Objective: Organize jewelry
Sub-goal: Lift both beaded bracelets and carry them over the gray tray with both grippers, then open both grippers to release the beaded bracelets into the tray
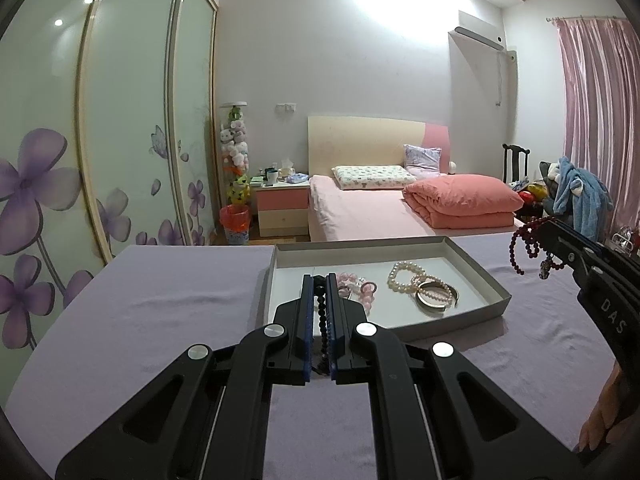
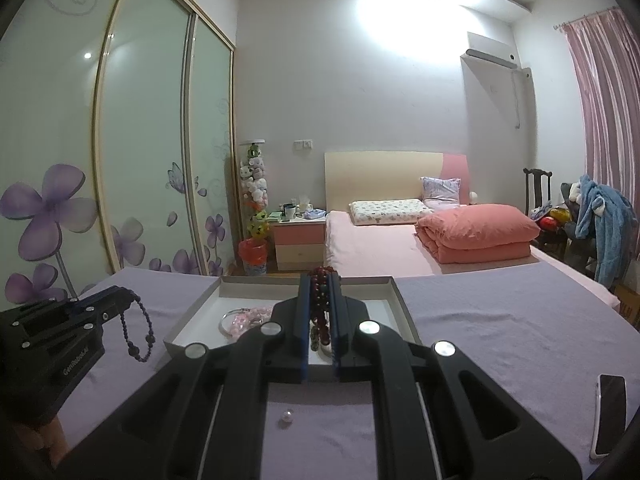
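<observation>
A shallow grey tray (image 1: 476, 264) sits on the purple tablecloth (image 1: 180, 300) and holds a pearl bracelet (image 1: 404, 276), a gold bangle (image 1: 434, 300) and pink bead bracelets (image 1: 352, 282). My left gripper (image 1: 320, 280) is shut on a dark bead bracelet (image 1: 322, 328), held above the tray's near left part; it hangs from the gripper in the right wrist view (image 2: 138, 332). My right gripper (image 2: 320, 278) is shut on a dark red bead strand (image 2: 320, 300), held above the tray (image 2: 200, 300); in the left wrist view the strand (image 1: 520, 244) hangs to the tray's right.
A single loose pearl (image 2: 286, 416) lies on the cloth under my right gripper. A phone (image 2: 610, 416) lies at the table's right edge. Beyond the table are a bed (image 1: 360, 208), a wardrobe (image 1: 120, 120) at left and a chair with clothes (image 1: 576, 196) at right.
</observation>
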A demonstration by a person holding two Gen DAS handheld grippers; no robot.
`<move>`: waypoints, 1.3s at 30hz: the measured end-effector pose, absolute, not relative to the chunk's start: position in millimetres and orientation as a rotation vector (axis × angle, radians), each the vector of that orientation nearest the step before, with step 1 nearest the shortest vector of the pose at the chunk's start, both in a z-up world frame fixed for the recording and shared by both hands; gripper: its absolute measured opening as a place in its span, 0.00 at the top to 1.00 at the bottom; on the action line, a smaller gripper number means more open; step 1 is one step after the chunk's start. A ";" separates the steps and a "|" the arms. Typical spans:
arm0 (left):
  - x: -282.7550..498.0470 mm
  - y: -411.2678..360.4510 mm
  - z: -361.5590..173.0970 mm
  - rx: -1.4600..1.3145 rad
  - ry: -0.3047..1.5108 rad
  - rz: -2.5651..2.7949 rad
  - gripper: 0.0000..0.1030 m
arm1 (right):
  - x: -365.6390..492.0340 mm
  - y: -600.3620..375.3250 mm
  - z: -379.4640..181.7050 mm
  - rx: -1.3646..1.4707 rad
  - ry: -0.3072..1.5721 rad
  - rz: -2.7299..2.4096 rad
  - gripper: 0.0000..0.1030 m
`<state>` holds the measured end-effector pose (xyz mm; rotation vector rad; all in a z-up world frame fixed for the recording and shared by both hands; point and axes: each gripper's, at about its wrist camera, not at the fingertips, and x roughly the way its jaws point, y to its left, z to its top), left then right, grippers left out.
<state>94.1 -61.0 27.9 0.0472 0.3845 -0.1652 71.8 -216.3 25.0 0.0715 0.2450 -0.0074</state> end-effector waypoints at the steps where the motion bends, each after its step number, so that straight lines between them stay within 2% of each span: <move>1: 100.7 -60.0 30.2 0.030 0.392 -0.183 0.94 | 74.7 -219.5 24.7 0.079 0.247 -0.001 0.91; 10: 169.1 -61.5 32.2 -0.033 0.452 -0.240 0.94 | 149.0 -247.6 15.4 0.210 0.353 0.059 0.91; 21: 222.5 -86.0 -0.6 -0.031 0.566 -0.278 0.93 | 228.6 -250.4 -11.9 0.260 0.483 0.069 0.91; 24: 234.5 -94.4 -9.2 -0.024 0.607 -0.287 0.93 | 249.0 -250.0 -19.9 0.266 0.536 0.073 0.83; 25: 236.9 -94.7 -11.2 -0.031 0.615 -0.289 0.93 | 252.4 -249.9 -21.2 0.269 0.543 0.072 0.71; 26: 238.8 -93.1 -11.4 -0.038 0.620 -0.291 0.93 | 253.0 -251.3 -21.6 0.271 0.541 0.067 0.63; 29: 237.4 -85.1 -9.5 -0.066 0.624 -0.294 0.93 | 246.1 -253.7 -20.8 0.265 0.526 0.063 0.63; 33: 234.0 -71.6 -5.0 -0.092 0.615 -0.271 0.85 | 236.1 -260.1 -24.0 0.278 0.534 0.063 0.63; 37: 221.1 -54.6 -1.4 -0.101 0.609 -0.241 0.83 | 216.5 -258.6 -28.8 0.261 0.560 0.089 0.63; 38: 218.7 -50.9 -1.1 -0.100 0.612 -0.235 0.81 | 208.7 -256.4 -31.3 0.252 0.574 0.102 0.63; 39: 213.2 -47.4 -1.6 -0.096 0.615 -0.226 0.75 | 202.8 -254.8 -33.2 0.245 0.587 0.114 0.63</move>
